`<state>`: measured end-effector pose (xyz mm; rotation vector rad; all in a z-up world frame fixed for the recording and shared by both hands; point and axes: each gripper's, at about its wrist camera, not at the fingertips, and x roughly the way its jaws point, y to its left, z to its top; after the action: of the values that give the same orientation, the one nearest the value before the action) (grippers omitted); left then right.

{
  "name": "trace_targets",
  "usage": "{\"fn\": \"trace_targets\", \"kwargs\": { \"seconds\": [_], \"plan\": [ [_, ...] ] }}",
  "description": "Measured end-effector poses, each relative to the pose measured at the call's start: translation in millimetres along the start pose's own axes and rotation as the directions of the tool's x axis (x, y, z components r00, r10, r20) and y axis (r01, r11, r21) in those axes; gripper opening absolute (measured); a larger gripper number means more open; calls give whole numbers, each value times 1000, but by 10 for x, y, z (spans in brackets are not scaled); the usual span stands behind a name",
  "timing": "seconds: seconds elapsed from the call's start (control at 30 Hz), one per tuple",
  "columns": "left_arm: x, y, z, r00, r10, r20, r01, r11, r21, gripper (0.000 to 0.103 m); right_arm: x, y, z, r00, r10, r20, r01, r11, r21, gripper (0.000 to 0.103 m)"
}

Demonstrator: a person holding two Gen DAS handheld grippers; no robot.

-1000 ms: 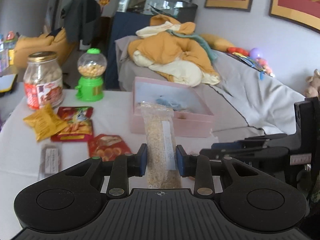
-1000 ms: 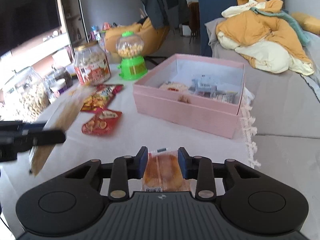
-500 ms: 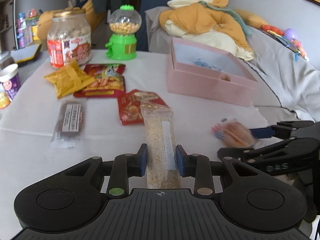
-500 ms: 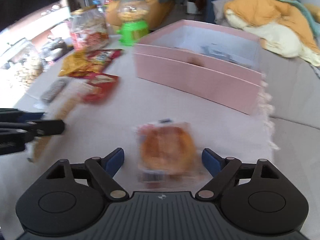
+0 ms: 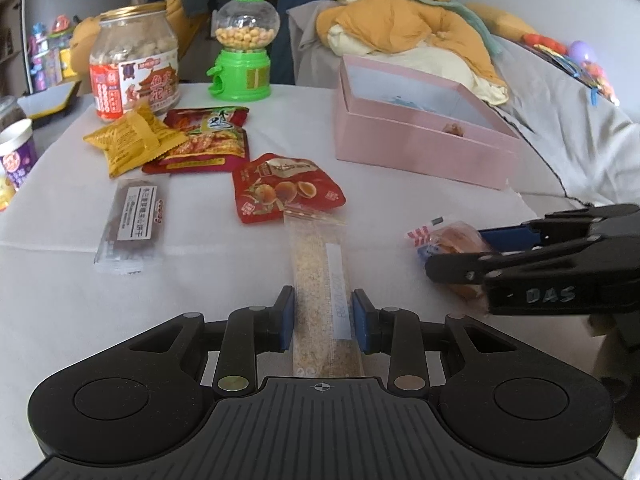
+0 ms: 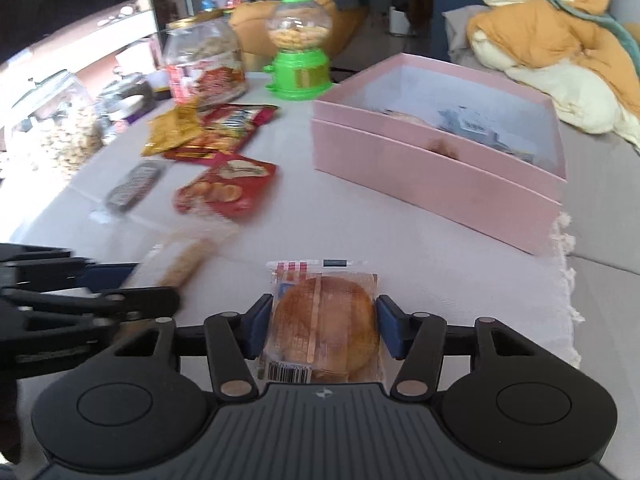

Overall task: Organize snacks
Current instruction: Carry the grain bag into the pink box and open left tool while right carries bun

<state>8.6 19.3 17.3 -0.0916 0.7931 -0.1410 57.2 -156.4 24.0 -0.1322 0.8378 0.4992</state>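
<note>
At lower centre, the left gripper is clamping the long sesame-bar packet: light, brittle, best held mid-length. The right gripper is pinching the soft wrapped bun sideways, near the pink box

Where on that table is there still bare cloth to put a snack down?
Bare cloth lies between the red chestnut packet and the pink box, and along the near edge below the dark bar packet. The far left is crowded: yellow packet, red spicy-strip packet, peanut jar, green candy dispenser.
</note>
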Motion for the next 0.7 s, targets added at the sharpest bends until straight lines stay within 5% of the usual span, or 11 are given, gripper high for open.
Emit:
{"fn": "trace_targets", "kwargs": {
  "seconds": [0.33,0.43,0.7],
  "plan": [
    [-61,18,-77,1000,-18,19,18,1000,3,34,-359,-195,95,996,0,90,-7,997,77,55],
    [-133,25,-32,996,-82,35,83,996,-40,34,-438,-263,85,994,-19,109,10,996,85,55],
    [-158,-347,1112,949,-163,270,157,987,43,34,-494,-495,68,991,-47,124,29,990,138,55]
  ]
}}
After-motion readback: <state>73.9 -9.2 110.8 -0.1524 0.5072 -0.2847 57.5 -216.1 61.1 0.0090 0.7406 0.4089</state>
